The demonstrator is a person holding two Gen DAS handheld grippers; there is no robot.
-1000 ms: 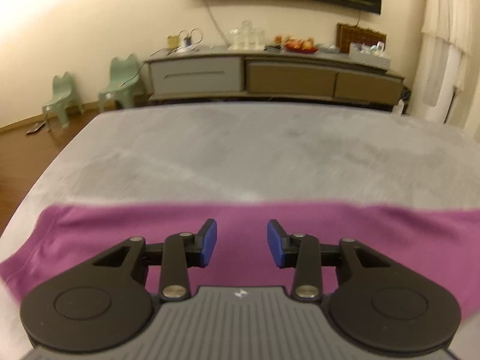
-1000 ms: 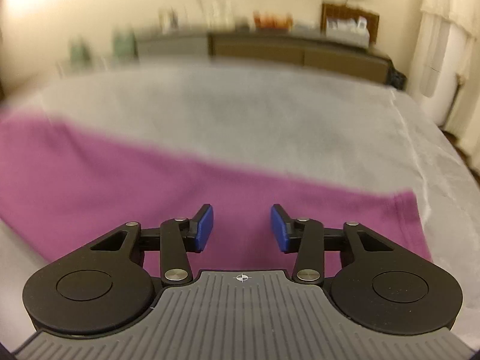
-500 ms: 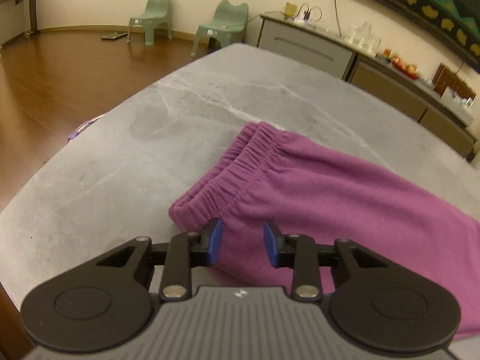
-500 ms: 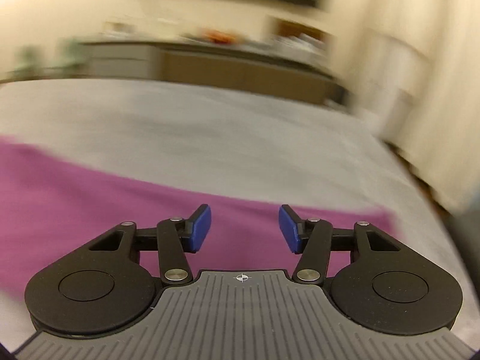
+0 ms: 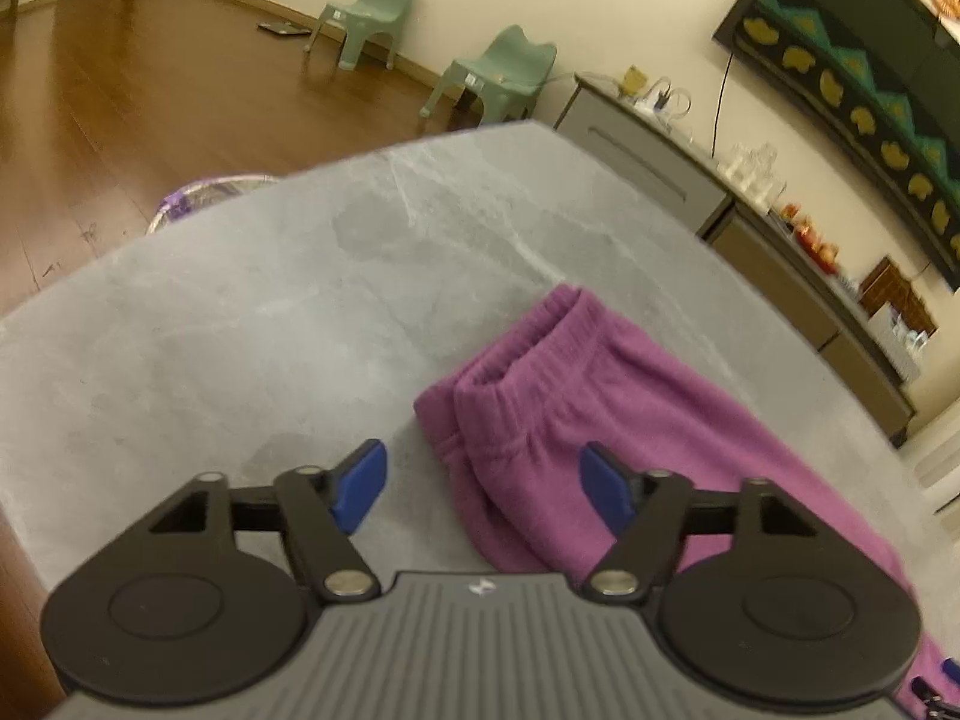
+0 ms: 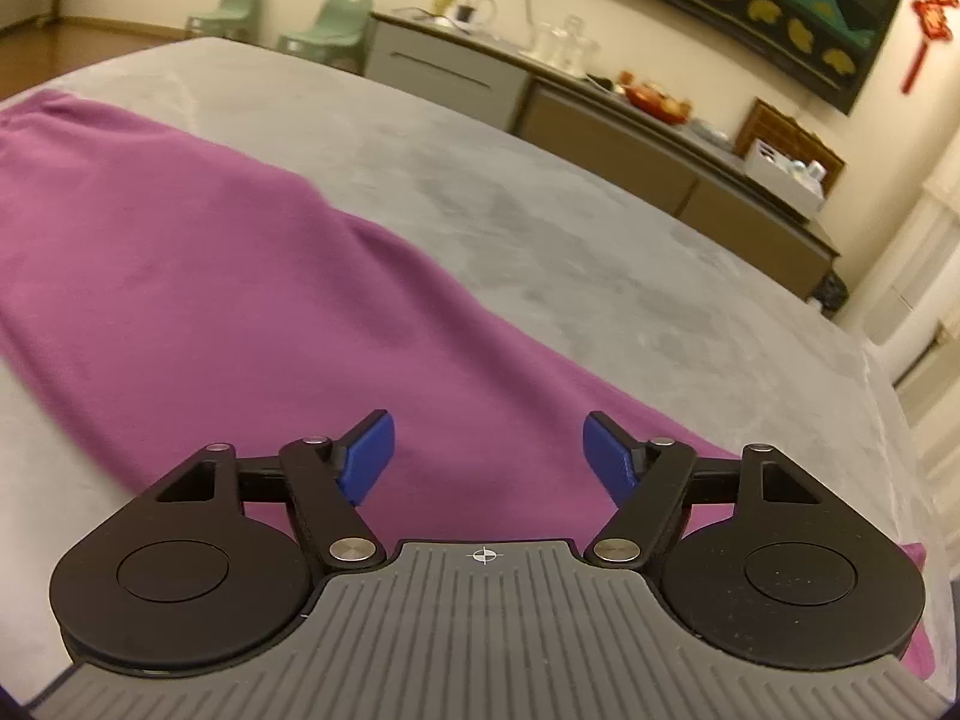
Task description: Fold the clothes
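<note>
**Both grippers spread over purple pants on grey table**

Edges/room: in the left wrist view the grey table (image 5: 288,324) has lots of bare top across centre & left of frame; its rounded edge curves along the upper left, w/ brown wood floor (image 5: 132,96) beyond. In the right wrist view bare top fills the upper centre & right of frame, table edge at far right.

Garment: purple pants (image 5: 636,396) lie flat on the table, in the centre-right of the left view; elastic waistband (image 5: 528,360) end points to frame centre, gathered & slightly open. In the right view the fabric (image 6: 228,276) runs as a long band from upper left to lower right, narrowing toward the lower right.

Grippers: left gripper (image 5: 483,483) fingers spread wide, nothing between; waistband corner sits just ahead of the gap. Right gripper (image 6: 489,450) fingers also spread wide, empty, above the fabric; contact can't tell.

Materials: fleece-like soft knit, ribbed gathers at the waistband; marbled matte table; blue pads, black linkages, ribbed grey body. Two green plastic chairs (image 5: 498,75) & a long sideboard (image 6: 600,120) in bkgd.
</note>
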